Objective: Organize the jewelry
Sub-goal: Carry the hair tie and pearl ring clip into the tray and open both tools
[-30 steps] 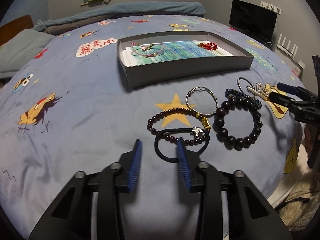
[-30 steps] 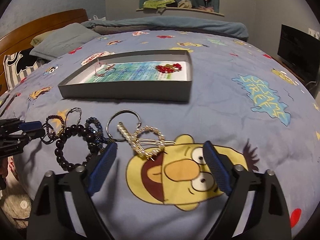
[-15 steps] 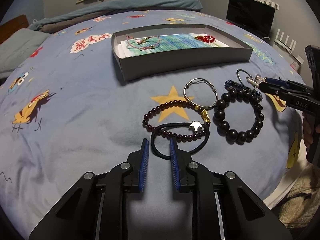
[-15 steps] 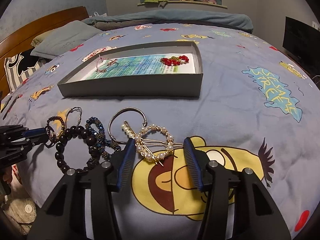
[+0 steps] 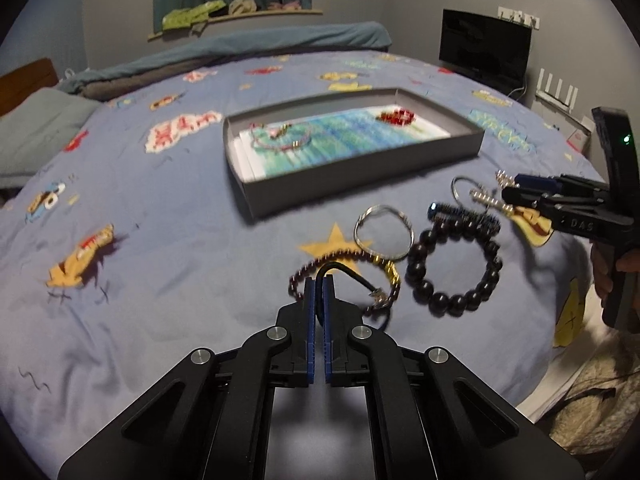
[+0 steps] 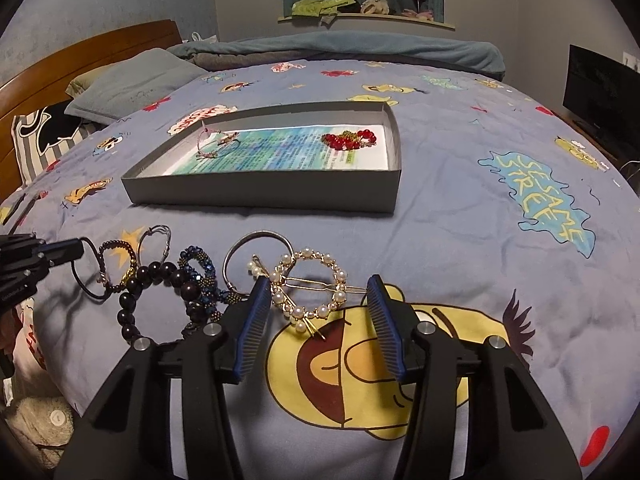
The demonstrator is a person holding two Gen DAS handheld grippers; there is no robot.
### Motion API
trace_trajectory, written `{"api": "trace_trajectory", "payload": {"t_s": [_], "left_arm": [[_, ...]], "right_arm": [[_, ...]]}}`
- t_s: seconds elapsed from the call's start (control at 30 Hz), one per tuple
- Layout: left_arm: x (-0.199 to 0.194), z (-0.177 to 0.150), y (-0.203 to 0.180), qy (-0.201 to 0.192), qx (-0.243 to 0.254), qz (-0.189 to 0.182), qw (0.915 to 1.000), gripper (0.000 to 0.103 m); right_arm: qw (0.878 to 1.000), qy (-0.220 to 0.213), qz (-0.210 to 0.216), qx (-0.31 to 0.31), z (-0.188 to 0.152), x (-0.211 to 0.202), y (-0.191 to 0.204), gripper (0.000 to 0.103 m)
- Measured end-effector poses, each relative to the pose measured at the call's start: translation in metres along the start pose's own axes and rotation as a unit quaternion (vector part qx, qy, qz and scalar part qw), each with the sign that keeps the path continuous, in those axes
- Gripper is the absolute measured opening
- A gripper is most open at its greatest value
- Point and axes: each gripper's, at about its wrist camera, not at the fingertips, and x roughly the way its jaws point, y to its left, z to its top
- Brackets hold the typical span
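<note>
My left gripper (image 5: 319, 280) is shut on a black hair tie (image 5: 352, 276) with a silver star charm and lifts it off the bed; it also shows in the right wrist view (image 6: 86, 280). My right gripper (image 6: 318, 290) is open, its fingers either side of a pearl ring hair clip (image 6: 310, 288) lying on the bedspread. A dark red bead bracelet (image 5: 340, 260), a silver bangle (image 5: 383, 232), a large black bead bracelet (image 5: 454, 264) and a blue beaded bracelet (image 5: 464, 214) lie between the grippers. The grey box (image 6: 256, 192) behind holds a thin pink bracelet (image 6: 216, 142) and a red bead piece (image 6: 350, 139).
A metal ring (image 6: 256, 260) lies left of the pearl clip. The bed edge runs close on the near side. Pillows (image 6: 132, 84) and a wooden headboard stand at the far left. A dark monitor (image 5: 486, 46) stands beyond the bed.
My left gripper closed on the black hair tie and raised it. My right gripper moved forward around the pearl clip and narrowed from its widest opening.
</note>
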Motion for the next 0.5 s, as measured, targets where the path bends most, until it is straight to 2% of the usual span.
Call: {"api": "trace_trajectory", "payload": {"t_s": [0.23,0.5], "left_arm": [[-0.019,0.021,0.004,-0.037,0.011,0.007,0.9992,0.004],[-0.019,0.067,0.016,-0.073,-0.001,0.009,0.9973,0.004]], "right_arm": [[1.000,-0.013,-0.002,-0.007,0.013,-0.006,0.000,0.050],[0.999,-0.041,-0.006,-0.006,0.051,-0.007,-0.006,0.050]]}}
